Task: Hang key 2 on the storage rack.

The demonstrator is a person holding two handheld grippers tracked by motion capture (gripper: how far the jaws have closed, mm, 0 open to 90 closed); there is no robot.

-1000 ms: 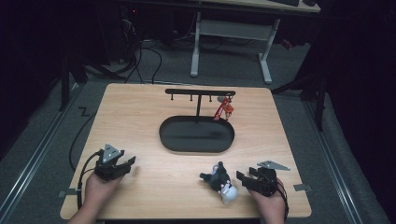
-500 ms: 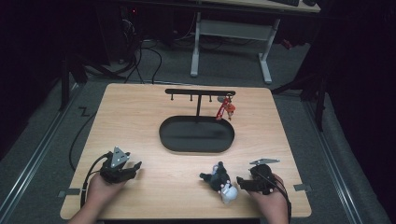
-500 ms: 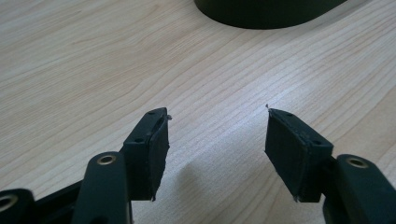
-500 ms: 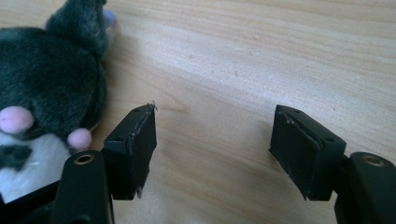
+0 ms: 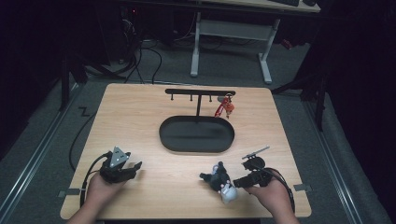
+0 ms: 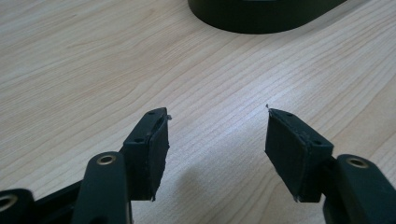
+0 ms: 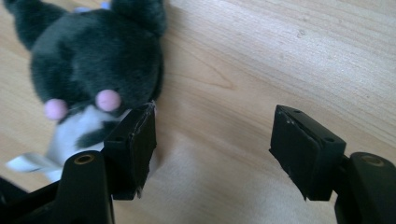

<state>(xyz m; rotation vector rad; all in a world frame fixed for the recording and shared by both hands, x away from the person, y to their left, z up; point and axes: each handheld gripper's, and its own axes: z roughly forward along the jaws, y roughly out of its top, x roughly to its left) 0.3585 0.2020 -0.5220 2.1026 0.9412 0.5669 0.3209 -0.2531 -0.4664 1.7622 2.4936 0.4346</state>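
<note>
Progress, as judged: early. One red charm (image 5: 225,107) is seen hung at the right end of the rack (image 5: 200,92), which stands behind the black tray (image 5: 196,135). The other pegs look bare. The plush toy (image 5: 219,179) has not been lifted; it lies on the table (image 5: 140,116) near the front edge, right of centre, well apart from the rack. Grasping, carrying and hanging it would all be left, if the rack is where it belongs.

Right gripper (image 5: 239,182): held low just beside the toy, jaws pointed leftward at it. In the right gripper view the toy (image 7: 93,60) is seen just ahead of one black pad (image 7: 135,144), perhaps brushing its tip; bare wood lies in the gap. The jaws stand apart, having just been opening, with nothing clamped.

Left gripper (image 5: 133,169): rested at the front left of the table, hand beneath it, jaws aimed toward the tray. In the left gripper view its pads (image 6: 152,154) are seen spread wide, having just been opening, over bare wood, the tray's rim (image 6: 261,18) beyond.
</note>
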